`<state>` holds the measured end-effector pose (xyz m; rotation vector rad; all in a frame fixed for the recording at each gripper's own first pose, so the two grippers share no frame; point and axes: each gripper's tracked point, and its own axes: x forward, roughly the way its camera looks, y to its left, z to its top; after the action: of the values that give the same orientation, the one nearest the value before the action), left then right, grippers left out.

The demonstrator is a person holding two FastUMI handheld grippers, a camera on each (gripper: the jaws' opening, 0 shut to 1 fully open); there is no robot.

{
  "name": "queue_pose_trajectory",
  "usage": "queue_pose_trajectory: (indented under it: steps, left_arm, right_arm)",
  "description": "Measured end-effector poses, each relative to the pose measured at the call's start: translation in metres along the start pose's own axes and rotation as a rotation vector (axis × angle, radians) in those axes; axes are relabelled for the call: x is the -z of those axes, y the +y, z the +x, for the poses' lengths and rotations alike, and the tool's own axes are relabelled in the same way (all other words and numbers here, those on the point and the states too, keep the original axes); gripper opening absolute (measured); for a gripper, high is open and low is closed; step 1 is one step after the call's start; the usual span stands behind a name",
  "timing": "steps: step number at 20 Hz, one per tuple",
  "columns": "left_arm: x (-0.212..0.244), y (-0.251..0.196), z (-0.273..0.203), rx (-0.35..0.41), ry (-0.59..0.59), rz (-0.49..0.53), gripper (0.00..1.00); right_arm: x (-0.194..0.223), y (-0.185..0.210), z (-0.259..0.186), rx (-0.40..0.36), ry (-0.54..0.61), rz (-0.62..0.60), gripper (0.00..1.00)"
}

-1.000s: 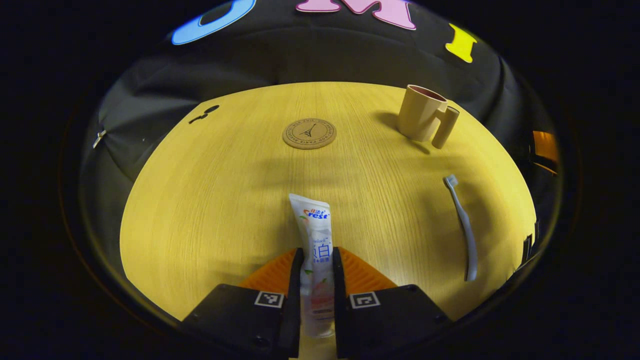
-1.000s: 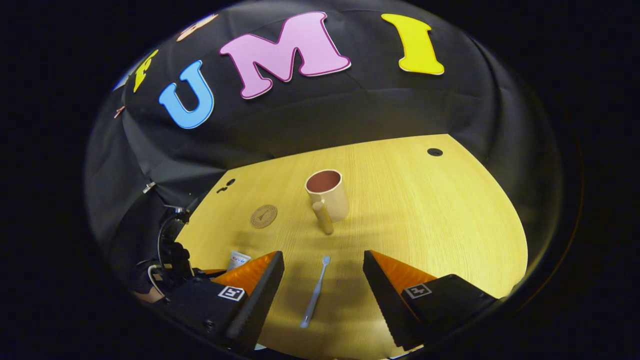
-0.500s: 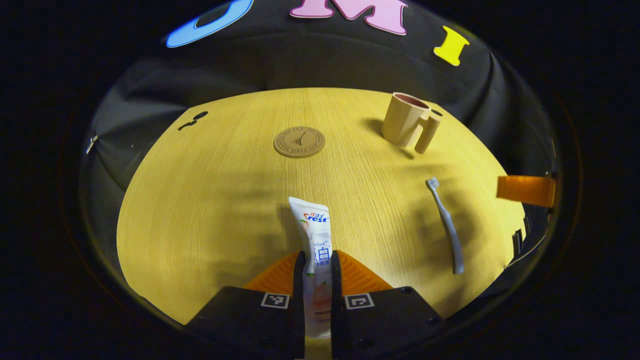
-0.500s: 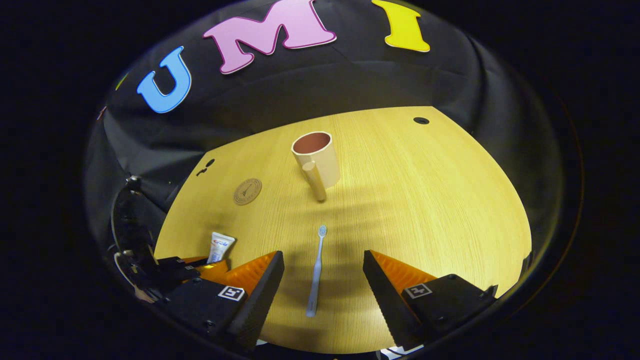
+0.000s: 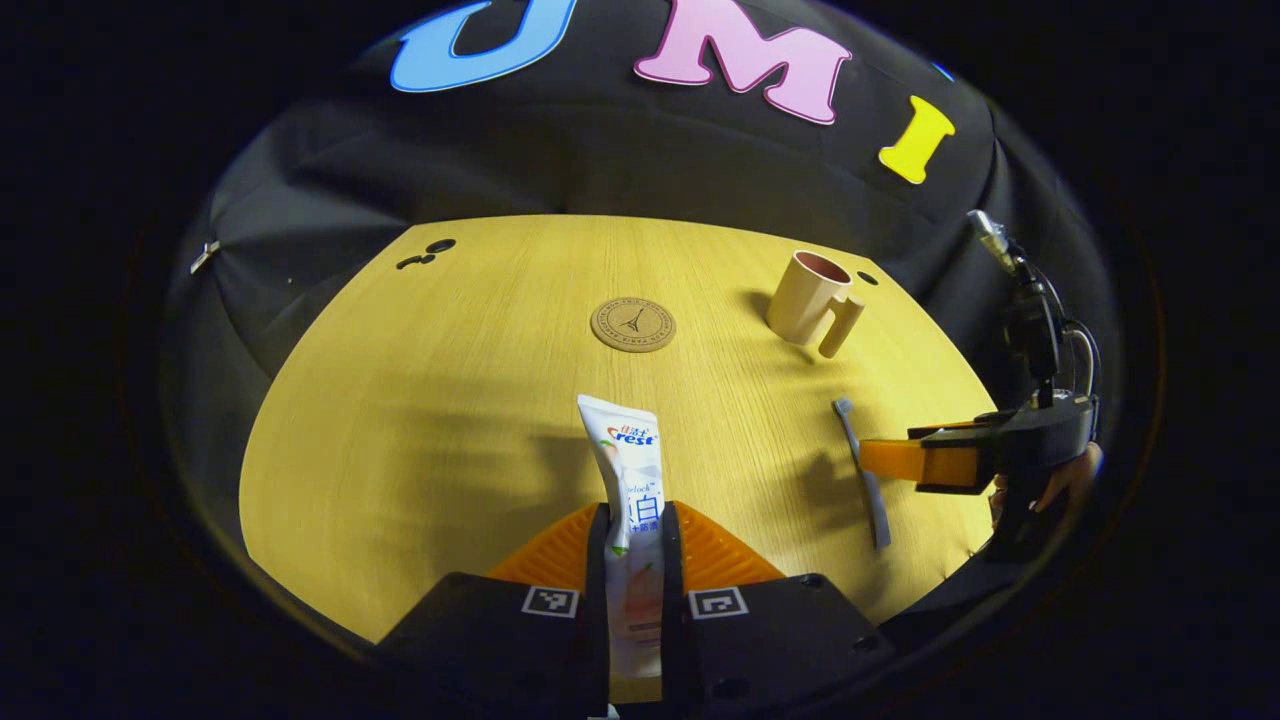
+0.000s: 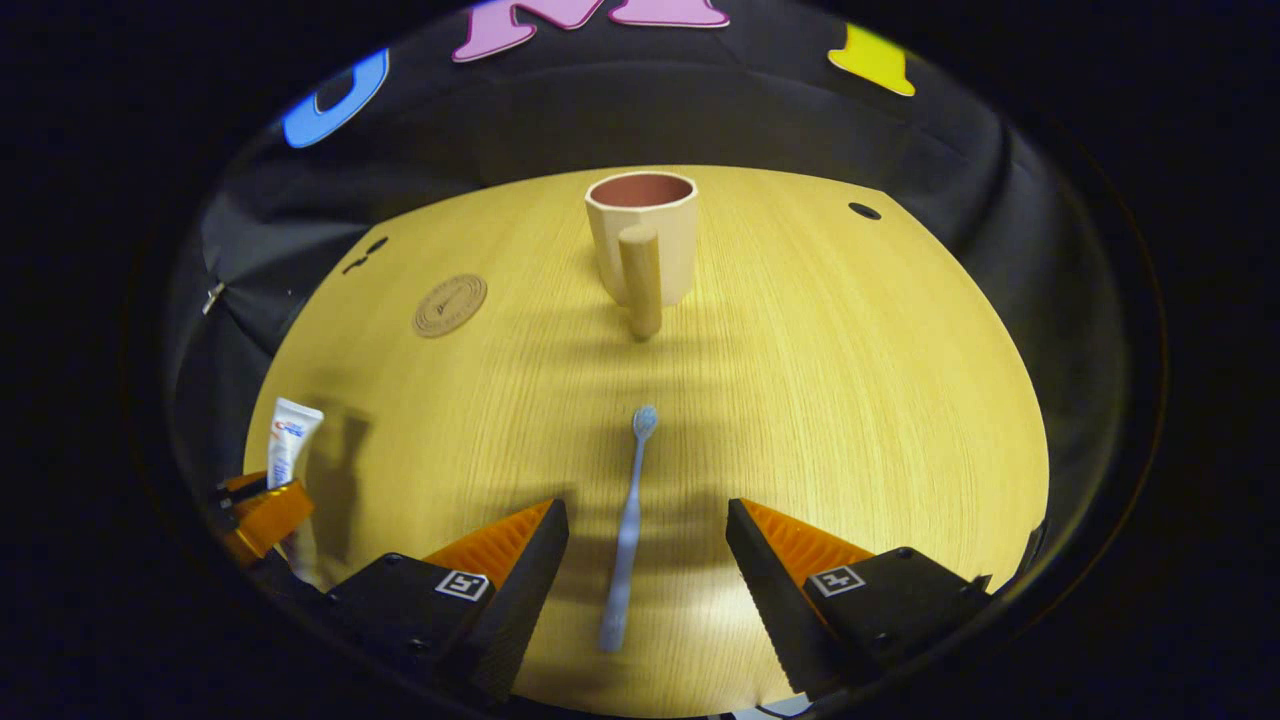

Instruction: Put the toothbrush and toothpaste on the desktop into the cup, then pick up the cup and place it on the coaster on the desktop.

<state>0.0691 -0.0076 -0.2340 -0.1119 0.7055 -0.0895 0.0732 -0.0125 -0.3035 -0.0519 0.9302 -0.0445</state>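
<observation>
My left gripper (image 5: 635, 520) is shut on the white toothpaste tube (image 5: 628, 462), whose flat end points away from me above the wood and casts a shadow. The tube (image 6: 290, 440) and the left gripper (image 6: 255, 510) also appear at the far left of the right gripper view. The pale blue toothbrush (image 6: 628, 530) lies flat on the desktop with its head toward the cup. My right gripper (image 6: 645, 512) is open, one finger on either side of the handle, touching nothing. The beige cup (image 6: 645, 240) stands upright beyond it, handle facing me. The round brown coaster (image 6: 450, 304) lies to the cup's left.
The yellow wooden desktop (image 6: 850, 400) ends at the black cloth wall behind the cup. There are small dark holes in the wood at the back left (image 5: 430, 250) and back right (image 6: 865, 211). In the left gripper view a hand (image 5: 1060, 480) holds the right gripper (image 5: 905, 458) over the toothbrush (image 5: 860, 470).
My right gripper has moved forward and down, so the toothbrush now lies between its open fingers. My left gripper has stayed shut on the toothpaste and risen a little.
</observation>
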Motion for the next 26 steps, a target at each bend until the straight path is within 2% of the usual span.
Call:
queue_pose_trajectory:
  steps: [7,11,12,15,17,18,19,21,22,23,26]
  left_arm:
    - [0.007,-0.002,-0.005,0.010,0.012,-0.011,0.25]
    - [0.011,0.004,-0.003,-0.018,0.033,0.009,0.25]
    - [0.010,0.003,-0.002,-0.016,0.035,0.014,0.26]
    - [0.010,-0.002,0.001,-0.009,0.037,0.013,0.26]
    - [0.009,-0.005,0.004,-0.007,0.037,0.011,0.25]
    - [0.009,-0.006,0.005,-0.010,0.038,0.012,0.26]
    - [0.010,-0.007,0.005,-0.015,0.042,0.014,0.26]
    - [0.008,-0.011,0.006,-0.009,0.037,0.019,0.25]
    - [0.006,-0.013,0.007,-0.005,0.033,0.021,0.30]
    - [0.007,-0.015,0.007,-0.001,0.029,0.023,0.25]
    - [0.001,-0.021,0.009,0.006,0.021,0.027,0.25]
  right_arm:
    - [0.015,-0.009,0.017,0.045,0.103,0.055,0.99]
    - [0.013,-0.006,0.016,0.048,0.088,0.011,0.94]
    - [0.013,-0.004,0.017,0.045,0.094,0.003,0.83]
    - [0.015,0.002,0.017,0.056,0.120,0.024,0.65]
    - [0.016,0.007,0.017,0.050,0.132,0.004,0.33]
    - [0.014,0.009,0.018,0.046,0.127,-0.016,0.20]
    - [0.016,0.010,0.018,0.048,0.130,-0.036,0.13]
    - [0.017,0.013,0.018,0.025,0.126,-0.094,0.10]
    - [0.014,0.013,0.019,0.008,0.125,-0.112,0.08]
    - [0.016,0.015,0.015,-0.018,0.144,-0.121,0.07]
    - [0.018,0.006,0.013,-0.045,0.155,-0.102,0.07]
